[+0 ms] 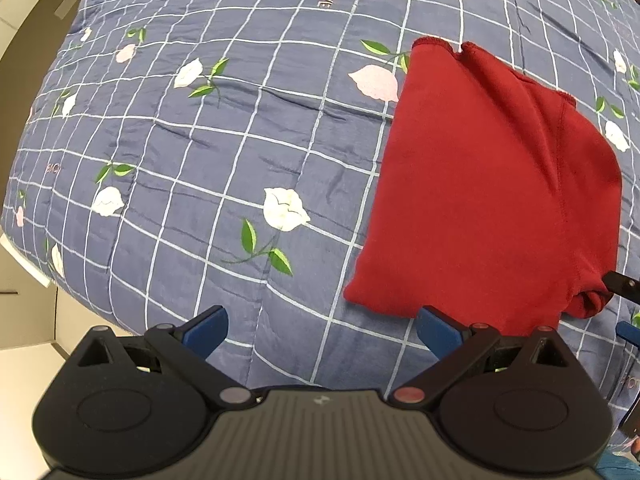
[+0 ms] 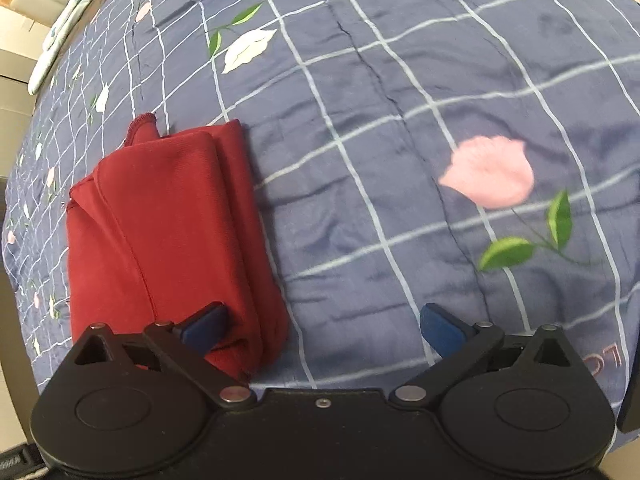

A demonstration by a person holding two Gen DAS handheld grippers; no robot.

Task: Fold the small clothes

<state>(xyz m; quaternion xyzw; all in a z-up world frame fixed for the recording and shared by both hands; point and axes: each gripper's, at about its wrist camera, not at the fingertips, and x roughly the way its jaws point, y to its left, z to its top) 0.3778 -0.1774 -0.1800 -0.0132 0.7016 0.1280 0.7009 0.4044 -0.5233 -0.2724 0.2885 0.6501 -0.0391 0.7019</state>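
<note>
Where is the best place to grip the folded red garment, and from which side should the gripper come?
Probably the near right edge of the folded red garment, where the stacked layers bulge beside the open right gripper. Come low along the floral quilt from the right, so one finger slides beneath and all layers are pinched together.

Both wrist views look down, close over the bed (image 1: 240, 128); both share the red garment (image 1: 480, 184), (image 2: 168, 220).

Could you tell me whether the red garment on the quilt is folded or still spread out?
Folded. The red garment lies as a compact stack with layered edges showing along its side in the right wrist view; neither gripper holds it.
</note>
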